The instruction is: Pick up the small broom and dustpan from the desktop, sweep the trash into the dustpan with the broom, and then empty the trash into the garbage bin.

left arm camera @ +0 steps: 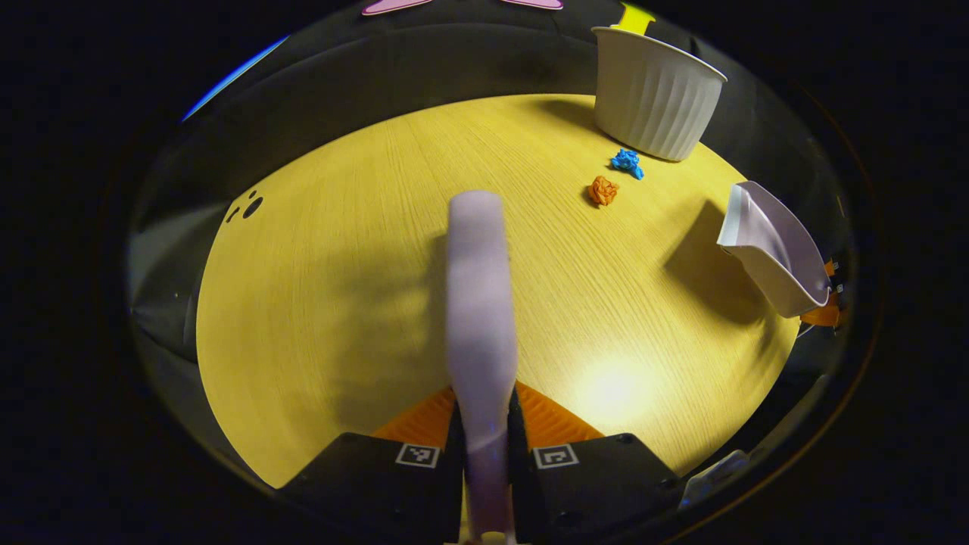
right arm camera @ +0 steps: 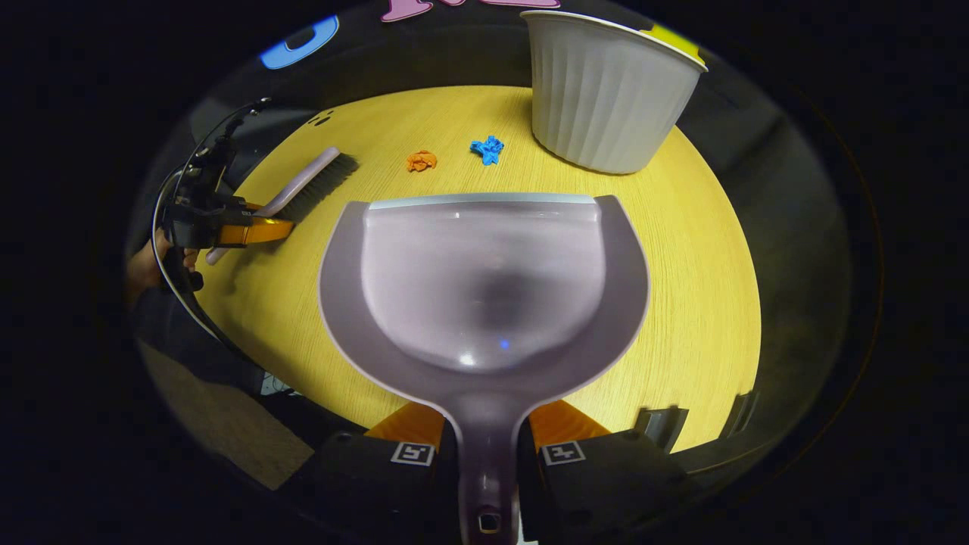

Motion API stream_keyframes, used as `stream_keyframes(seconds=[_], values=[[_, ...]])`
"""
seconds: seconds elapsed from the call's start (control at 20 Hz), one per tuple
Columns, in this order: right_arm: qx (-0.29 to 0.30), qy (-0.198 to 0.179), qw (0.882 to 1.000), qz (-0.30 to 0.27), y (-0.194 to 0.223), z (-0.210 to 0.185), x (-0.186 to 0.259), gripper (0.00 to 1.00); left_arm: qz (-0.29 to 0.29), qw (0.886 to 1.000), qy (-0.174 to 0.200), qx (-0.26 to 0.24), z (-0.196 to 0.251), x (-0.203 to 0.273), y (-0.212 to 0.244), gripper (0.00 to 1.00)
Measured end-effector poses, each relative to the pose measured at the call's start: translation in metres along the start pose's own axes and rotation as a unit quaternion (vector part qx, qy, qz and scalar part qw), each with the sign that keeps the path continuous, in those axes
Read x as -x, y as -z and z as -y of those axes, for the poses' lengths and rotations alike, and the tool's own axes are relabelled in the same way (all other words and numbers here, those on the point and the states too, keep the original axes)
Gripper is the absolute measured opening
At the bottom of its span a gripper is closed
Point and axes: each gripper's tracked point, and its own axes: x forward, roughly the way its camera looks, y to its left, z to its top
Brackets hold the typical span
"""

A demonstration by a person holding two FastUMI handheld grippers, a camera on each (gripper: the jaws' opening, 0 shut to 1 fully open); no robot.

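Note:
My left gripper [left arm camera: 484, 412] is shut on the pale lilac broom [left arm camera: 478, 303], whose back runs straight away from me over the yellow table [left arm camera: 318, 303]. My right gripper [right arm camera: 486, 431] is shut on the handle of the lilac dustpan [right arm camera: 484, 288], held above the table with its mouth facing away. An orange paper ball [right arm camera: 421, 160] and a blue paper ball [right arm camera: 487, 149] lie just past the pan's lip. The white ribbed bin [right arm camera: 606, 91] stands behind them at the right. In the left gripper view the balls [left arm camera: 602, 190] [left arm camera: 627, 163] lie near the bin [left arm camera: 655, 102], with the dustpan [left arm camera: 776, 250] at the far right.
In the right gripper view the left gripper [right arm camera: 261, 227] holds the broom [right arm camera: 303, 185] at the table's left side, bristles down, with a hand [right arm camera: 147, 265] behind it. Small dark holes [left arm camera: 246, 207] mark the table's far left. The table edge drops to dark floor all around.

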Motion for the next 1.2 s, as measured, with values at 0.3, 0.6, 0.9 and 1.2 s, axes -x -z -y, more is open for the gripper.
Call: stream_keyframes(seconds=[0.3,0.6,0.9,1.2], values=[[0.1,-0.001,0.99,-0.096,-0.009,0.023,0.002,0.33,0.077,0.995,0.014,-0.056,0.011,0.008,-0.113,0.27],[0.113,-0.016,0.985,-0.129,-0.018,0.026,-0.01,0.36,0.056,0.986,0.036,-0.151,0.052,-0.048,-0.178,0.25],[0.122,-0.017,0.983,-0.133,-0.021,0.03,-0.016,0.34,0.035,0.974,0.1,-0.201,0.102,-0.077,-0.188,0.27],[0.129,-0.015,0.983,-0.126,-0.02,0.037,-0.025,0.4,0.013,0.954,0.213,-0.211,0.167,-0.034,-0.157,0.25]])
